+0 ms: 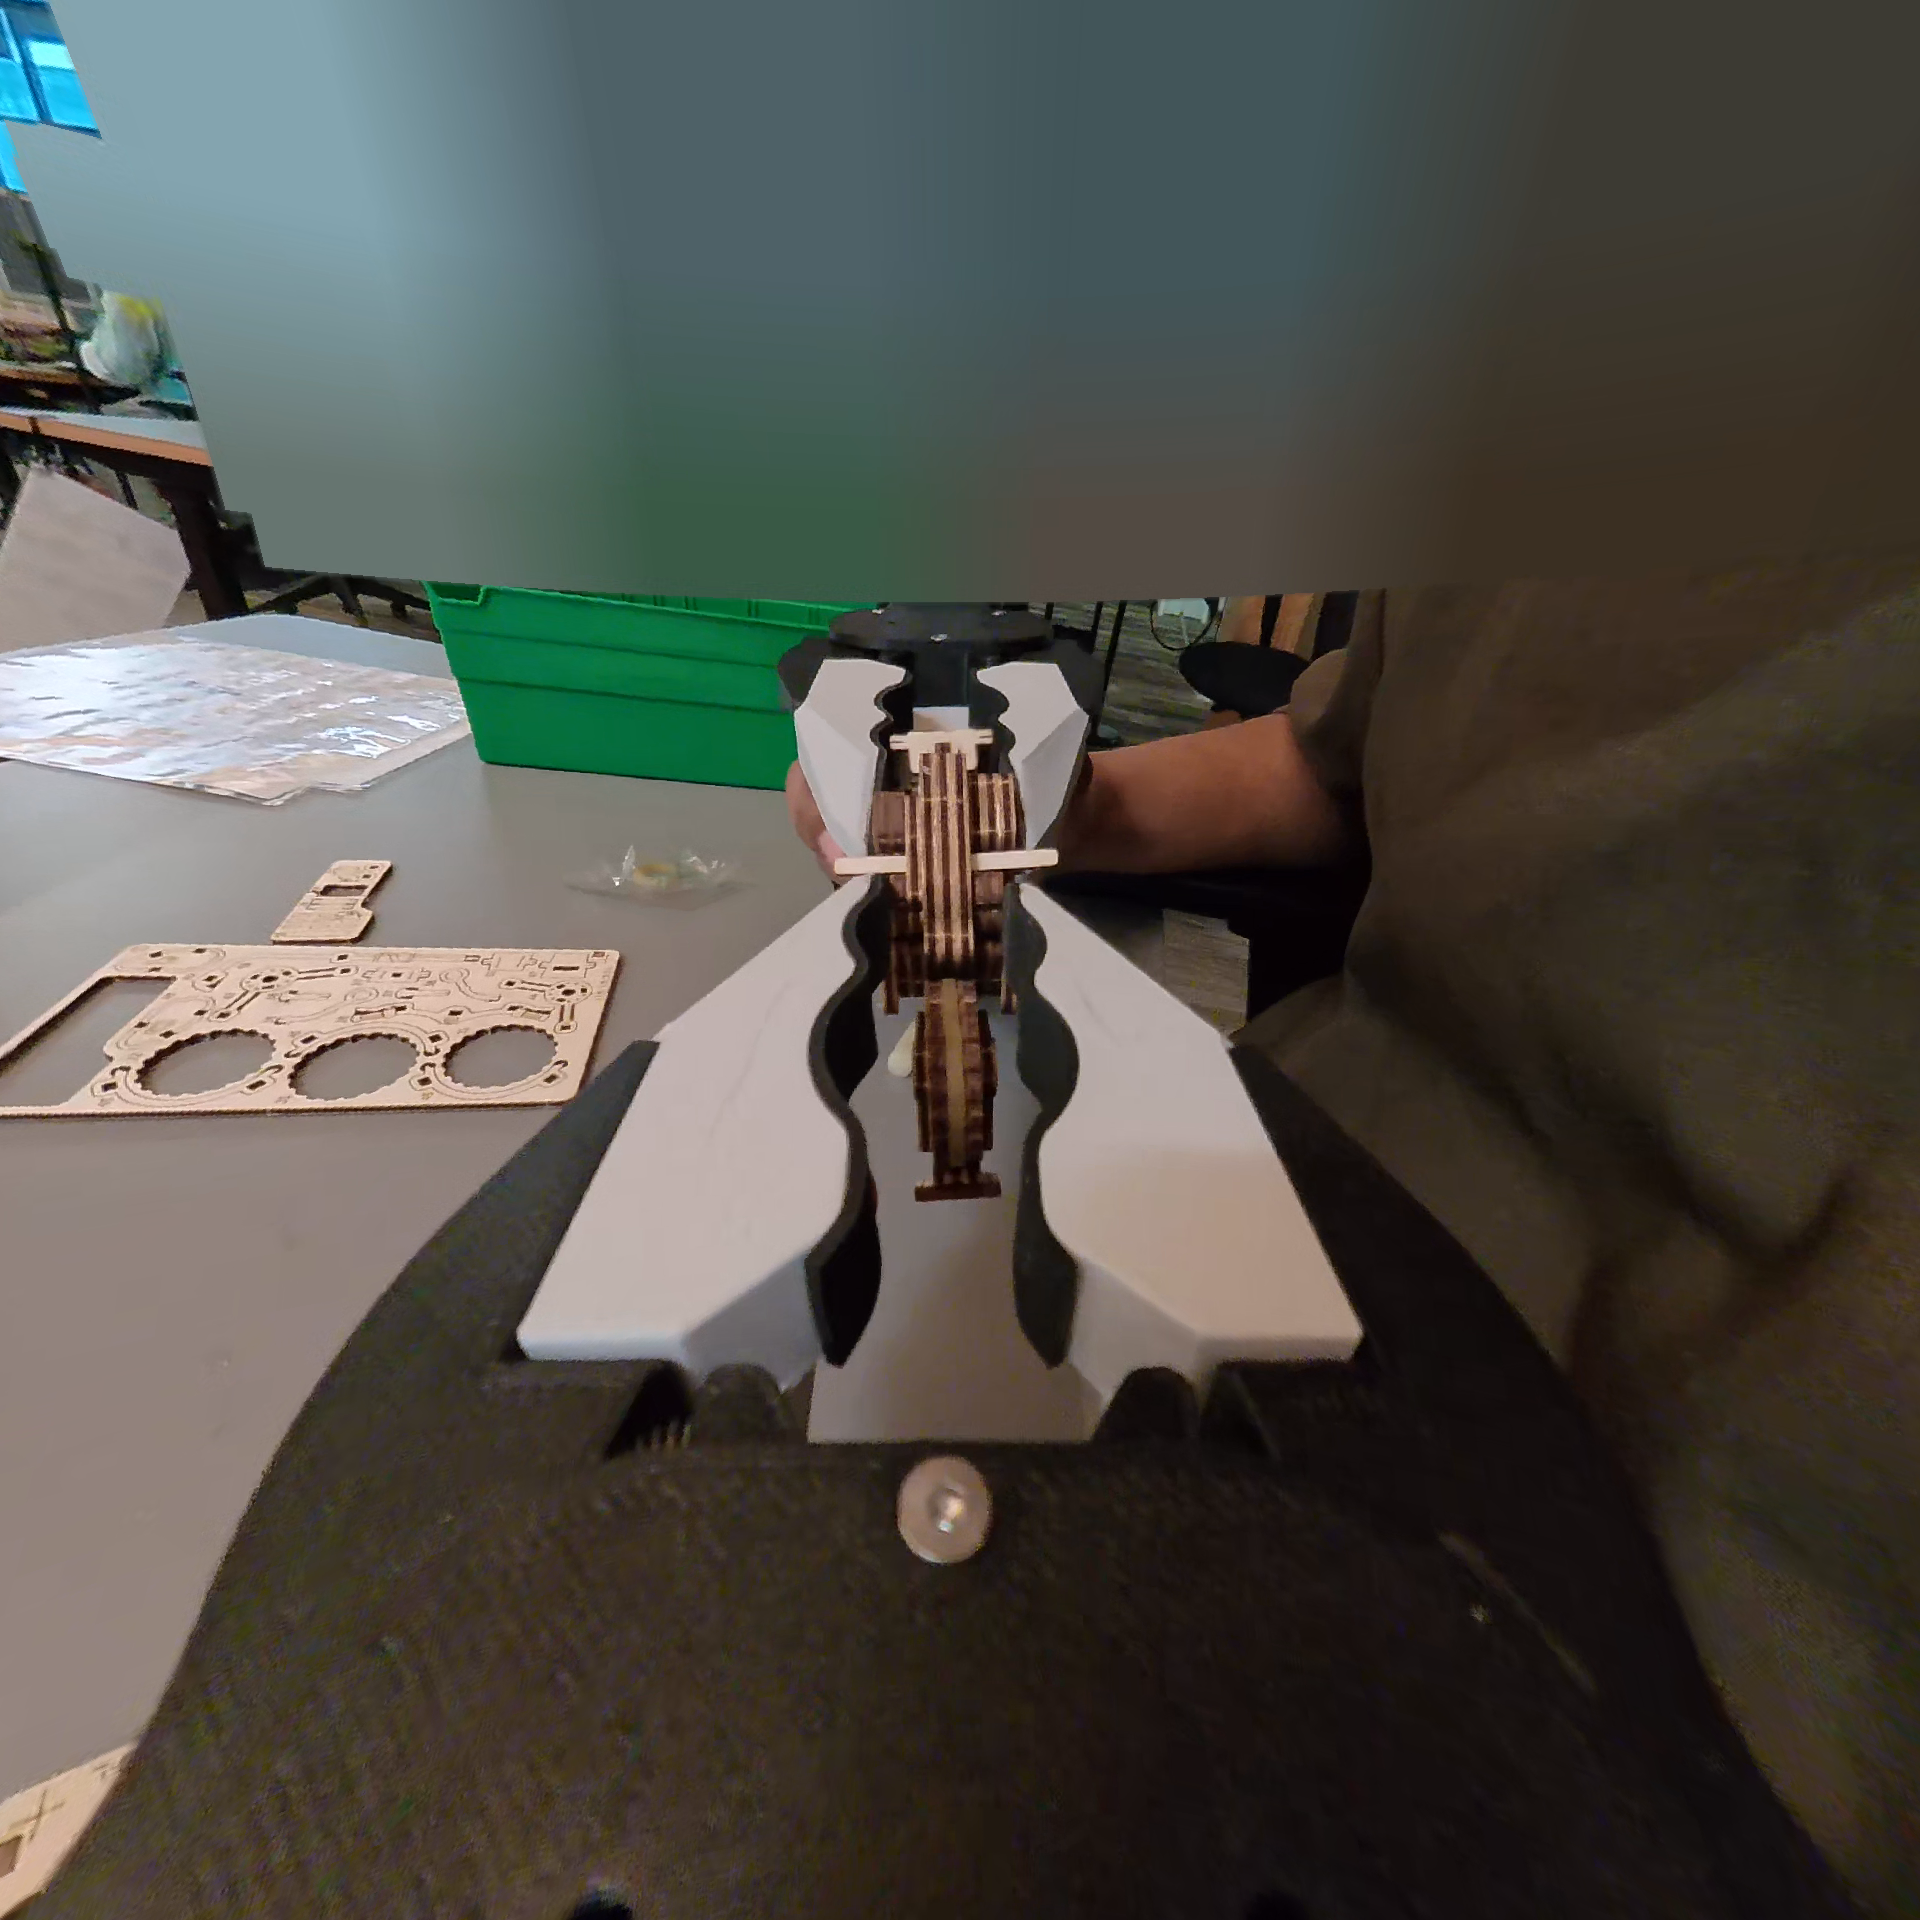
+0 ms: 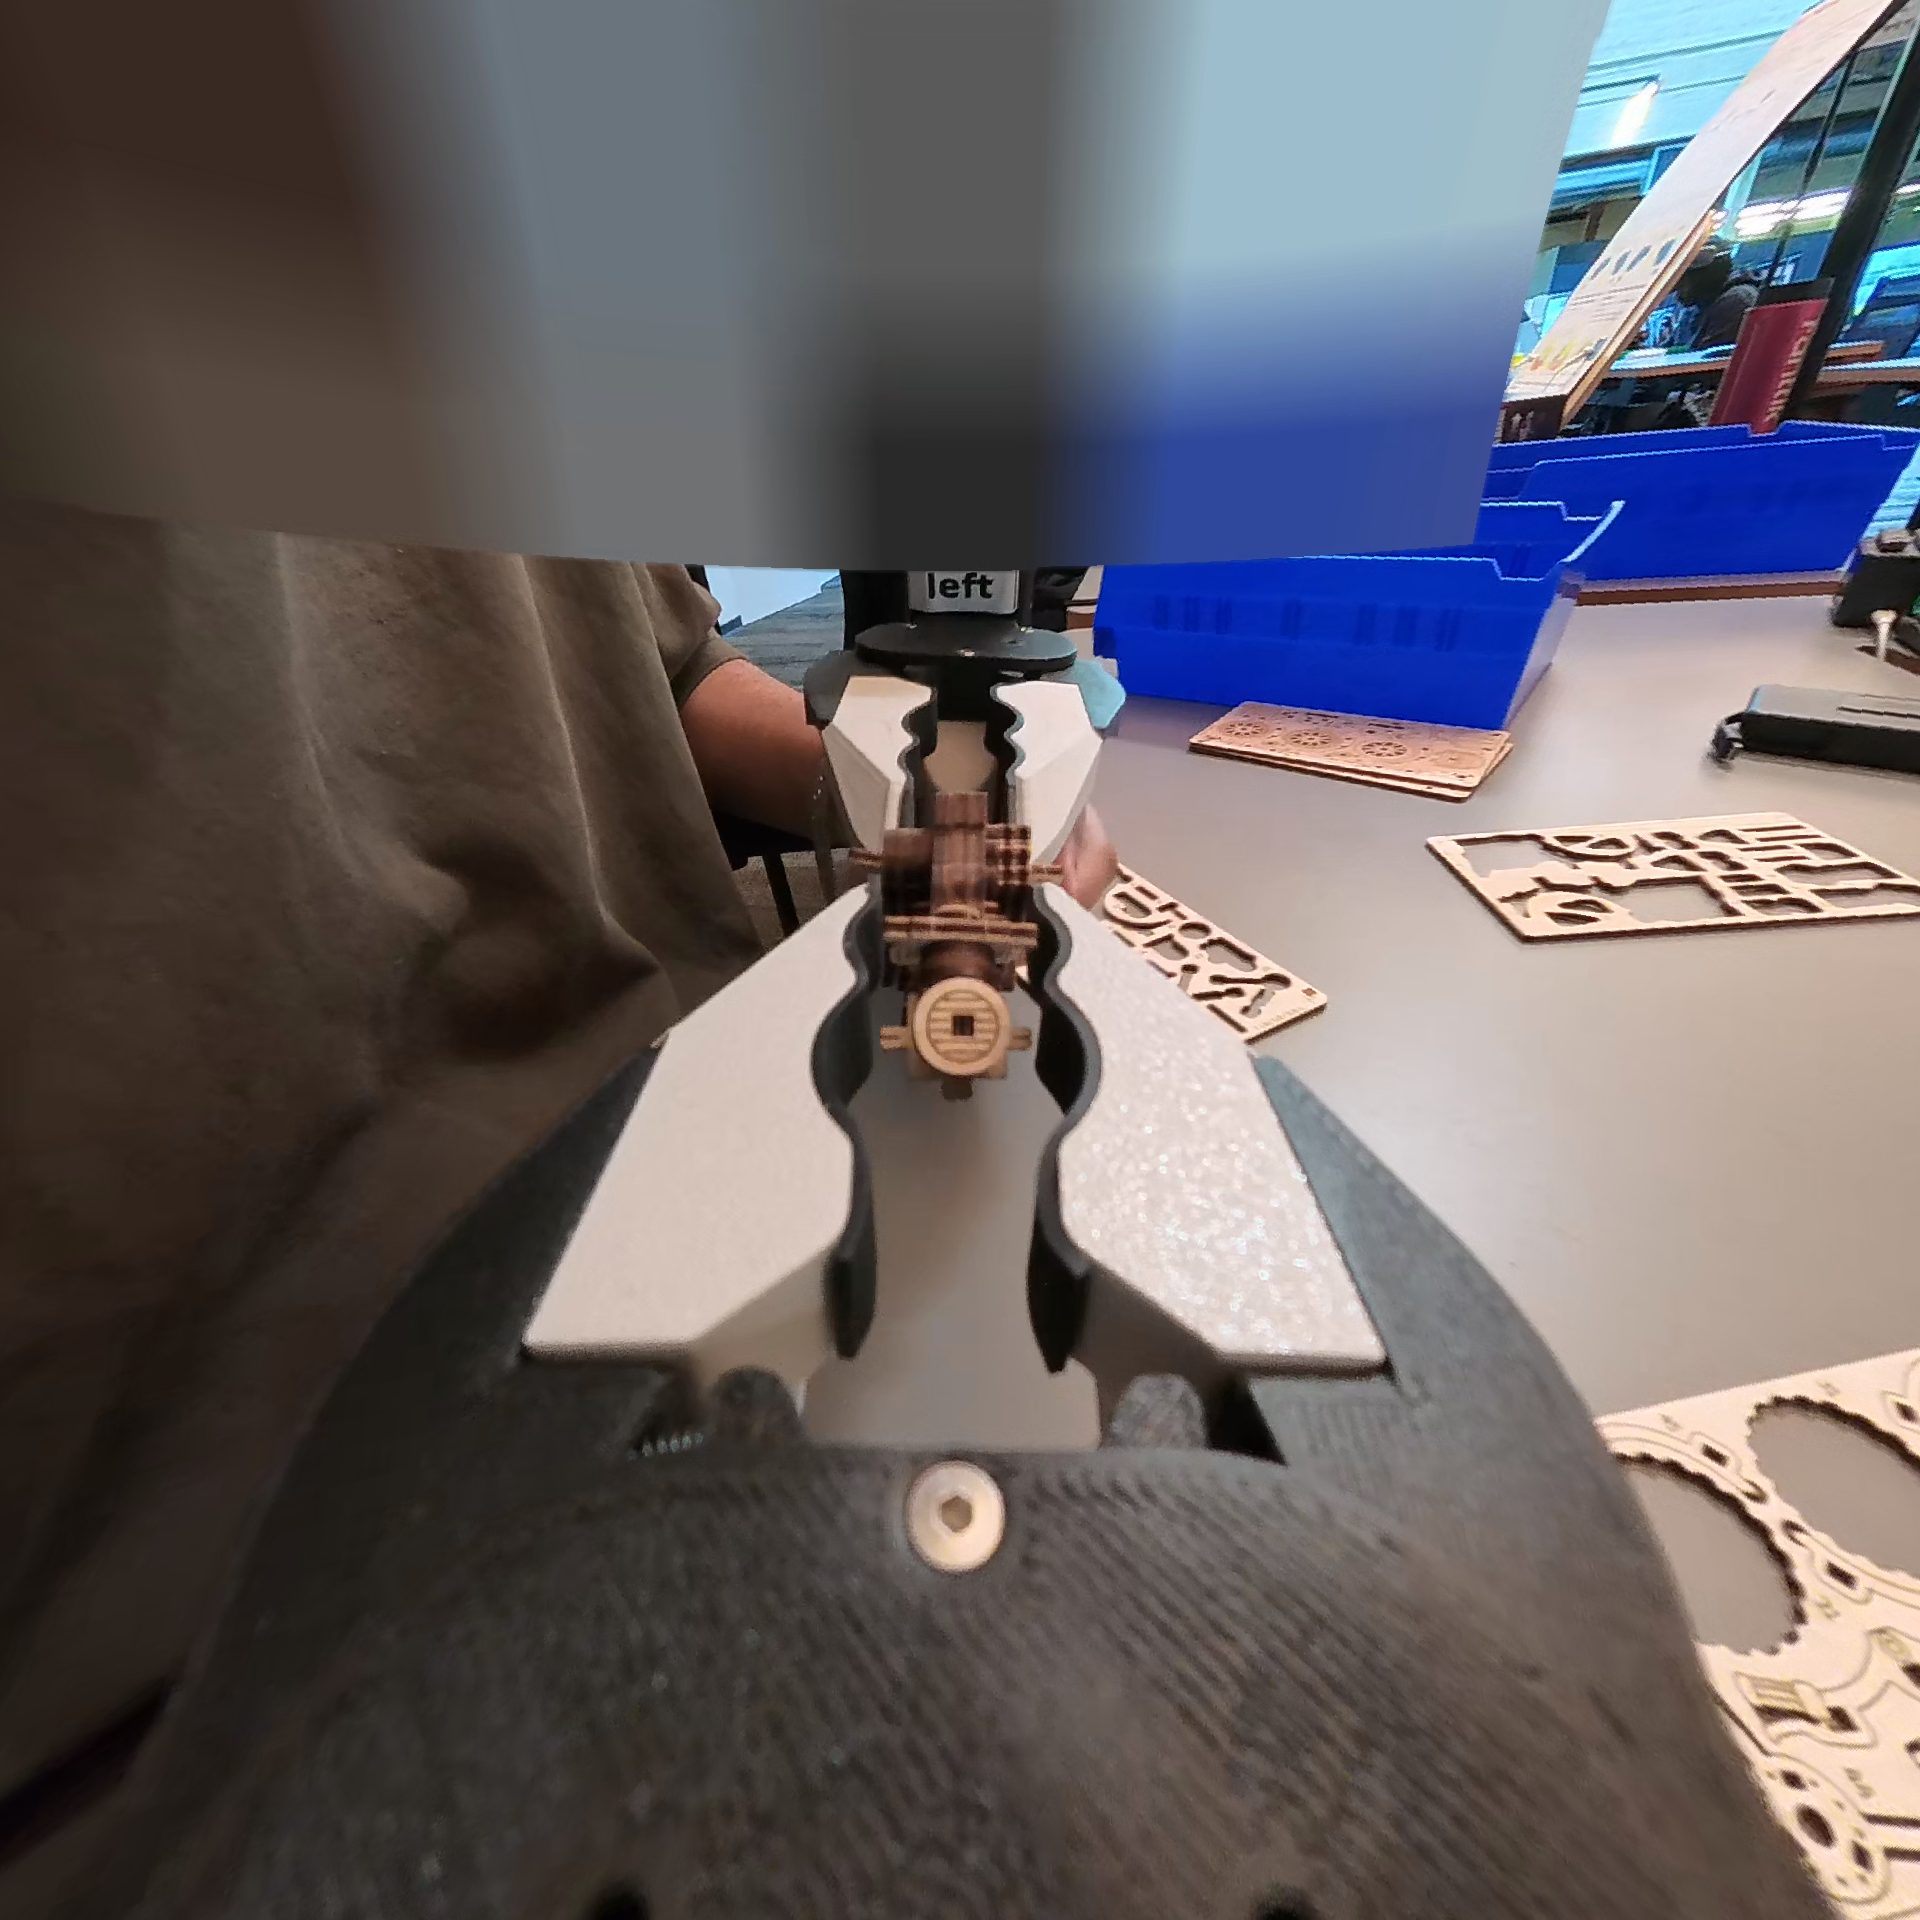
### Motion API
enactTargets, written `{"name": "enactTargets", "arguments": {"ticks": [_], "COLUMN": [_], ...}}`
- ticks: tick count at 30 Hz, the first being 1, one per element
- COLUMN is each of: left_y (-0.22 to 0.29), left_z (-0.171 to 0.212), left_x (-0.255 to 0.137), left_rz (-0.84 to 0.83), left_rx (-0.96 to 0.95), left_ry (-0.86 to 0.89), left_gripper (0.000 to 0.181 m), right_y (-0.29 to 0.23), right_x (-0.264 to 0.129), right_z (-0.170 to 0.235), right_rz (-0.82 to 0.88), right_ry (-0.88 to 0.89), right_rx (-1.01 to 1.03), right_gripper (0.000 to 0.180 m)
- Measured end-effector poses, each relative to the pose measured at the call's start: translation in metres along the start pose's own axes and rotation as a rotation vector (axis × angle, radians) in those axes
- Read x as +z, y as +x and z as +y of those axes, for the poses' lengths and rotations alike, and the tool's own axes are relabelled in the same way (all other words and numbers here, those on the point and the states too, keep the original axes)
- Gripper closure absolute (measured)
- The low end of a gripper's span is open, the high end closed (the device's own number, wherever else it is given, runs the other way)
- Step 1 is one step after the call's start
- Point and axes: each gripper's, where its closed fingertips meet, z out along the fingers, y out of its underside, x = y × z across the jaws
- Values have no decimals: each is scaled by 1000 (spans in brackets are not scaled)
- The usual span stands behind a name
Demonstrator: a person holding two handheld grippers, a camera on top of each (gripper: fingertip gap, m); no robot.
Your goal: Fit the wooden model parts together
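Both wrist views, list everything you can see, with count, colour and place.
wooden model: one, brown, held in the air between both grippers
cut-out wooden sheets: several, tan, flat on the table
table: one, grey
green bin: one, far table edge
blue bins: at least two, far right
foil sheet: one, silvery, far left
small clear packet: one, on the table
left gripper: grey fingers on model
right gripper: grey fingers on model
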Motion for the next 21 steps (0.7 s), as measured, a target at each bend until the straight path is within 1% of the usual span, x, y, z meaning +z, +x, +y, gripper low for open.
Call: {"name": "enactTargets", "arguments": {"ticks": [3,11,21], "left_y": [0,3,4], "left_z": [2,3,2], "left_x": [0,0,1], "left_rz": [0,25,33], "left_rx": [8,-9,-28], "left_ry": [-10,-15,-32], "left_gripper": [159,162,162], "right_y": [-2,-3,-7], "right_x": [1,2,1], "right_z": [-1,0,-2], "right_rz": [-5,-15,-39], "right_ry": [3,-1,16], "right_rx": [-5,-2,11], "right_gripper": [155,154,154]}}
